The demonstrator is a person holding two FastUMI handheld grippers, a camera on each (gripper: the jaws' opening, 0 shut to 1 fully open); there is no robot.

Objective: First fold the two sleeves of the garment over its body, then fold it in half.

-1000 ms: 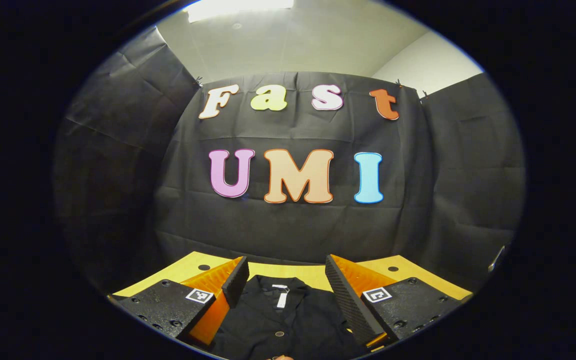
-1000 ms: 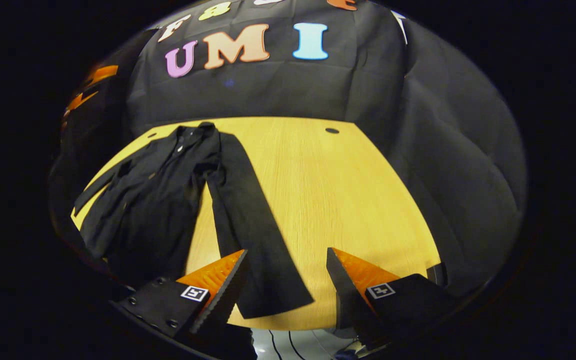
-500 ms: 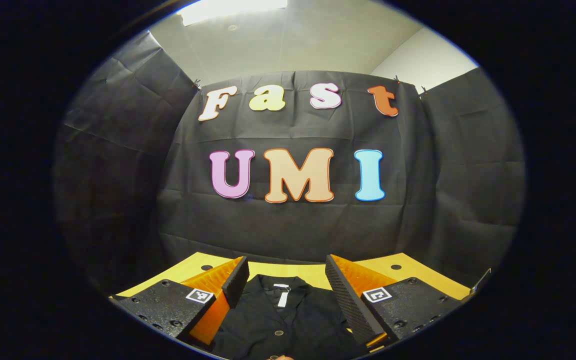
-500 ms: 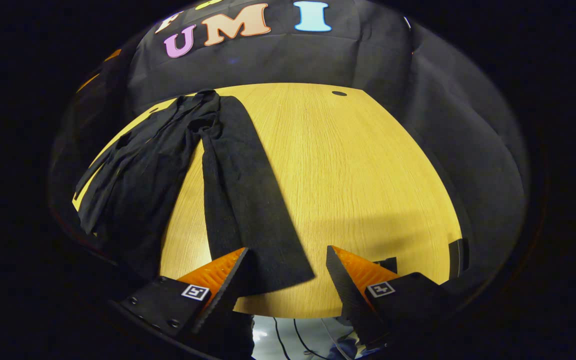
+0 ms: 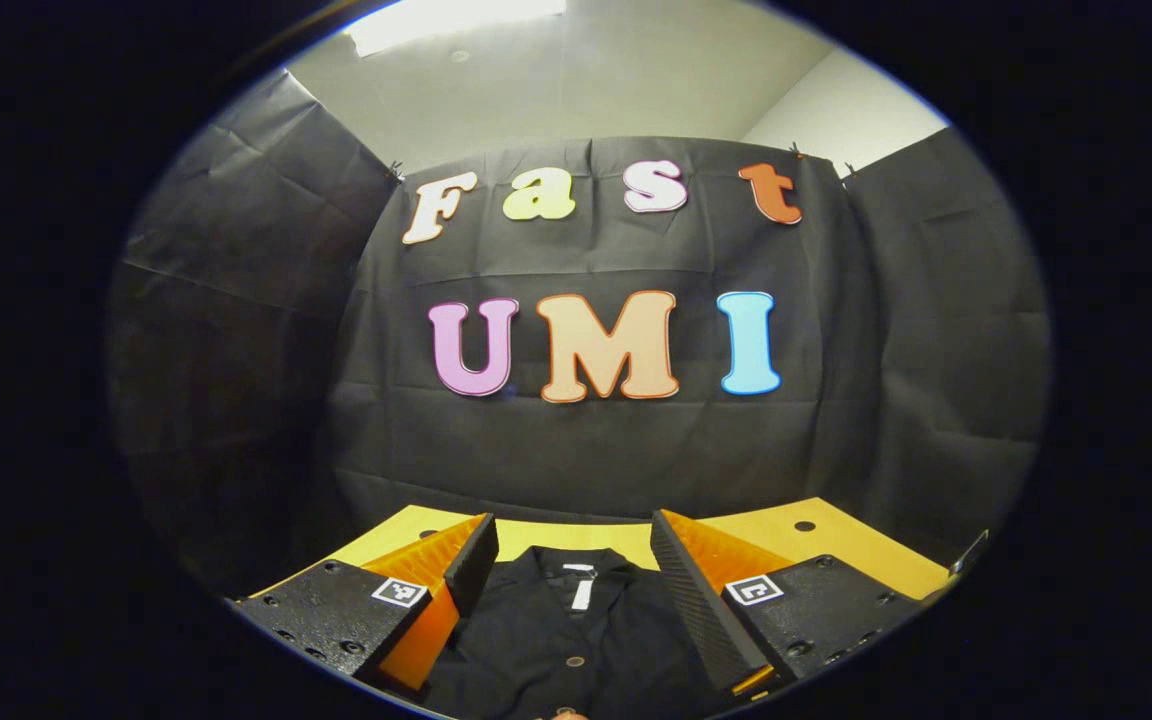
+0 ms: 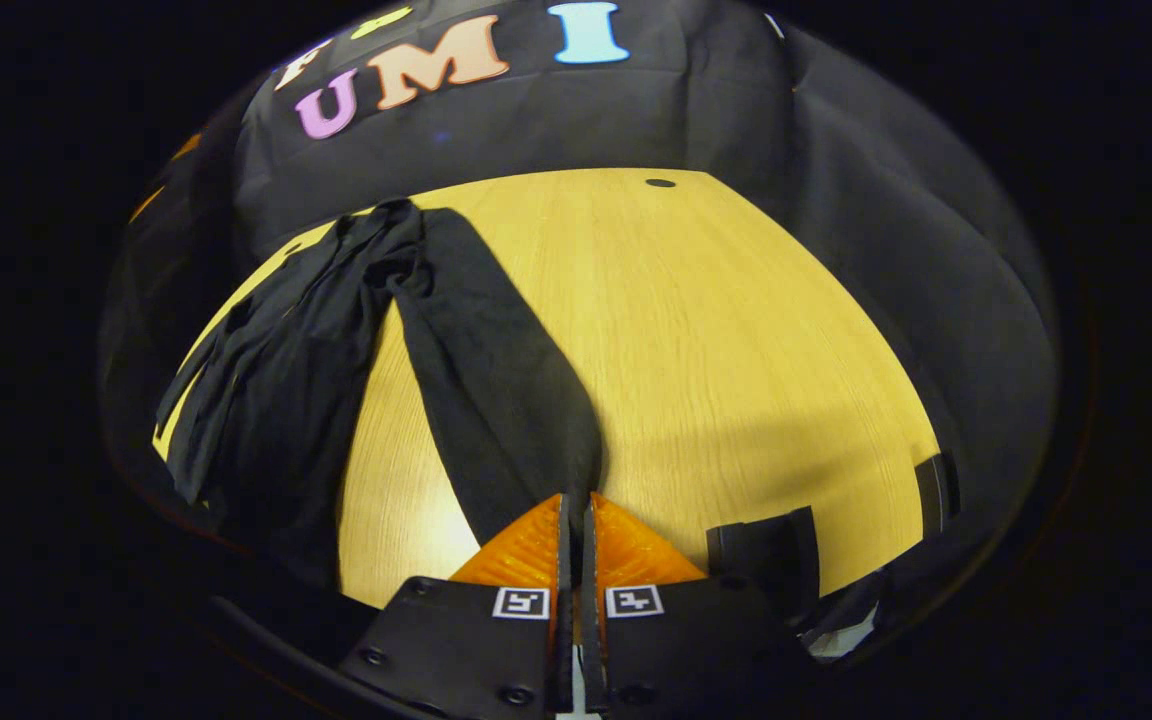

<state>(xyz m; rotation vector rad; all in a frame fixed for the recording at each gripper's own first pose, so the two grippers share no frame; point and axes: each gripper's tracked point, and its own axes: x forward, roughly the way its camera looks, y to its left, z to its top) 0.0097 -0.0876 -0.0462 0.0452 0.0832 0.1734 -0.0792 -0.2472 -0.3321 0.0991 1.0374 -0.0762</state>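
In the right gripper view, the garment (image 6: 276, 370) lies on the table (image 6: 736, 340) toward 9 o'clock. Its sleeve (image 6: 496, 370) stretches from 11 o'clock down to the right gripper (image 6: 573, 520) at 6 o'clock. In the left gripper view, its collar (image 5: 576, 580) lies between the left gripper's (image 5: 574, 565) 2 fingers.

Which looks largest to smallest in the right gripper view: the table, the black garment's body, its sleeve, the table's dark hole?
1. Table, largest by far.
2. Garment's body.
3. Sleeve held in the right tongs; nearness to the camera enlarges it, so ranks 2 and 3 are unsure.
4. Hole, smallest.
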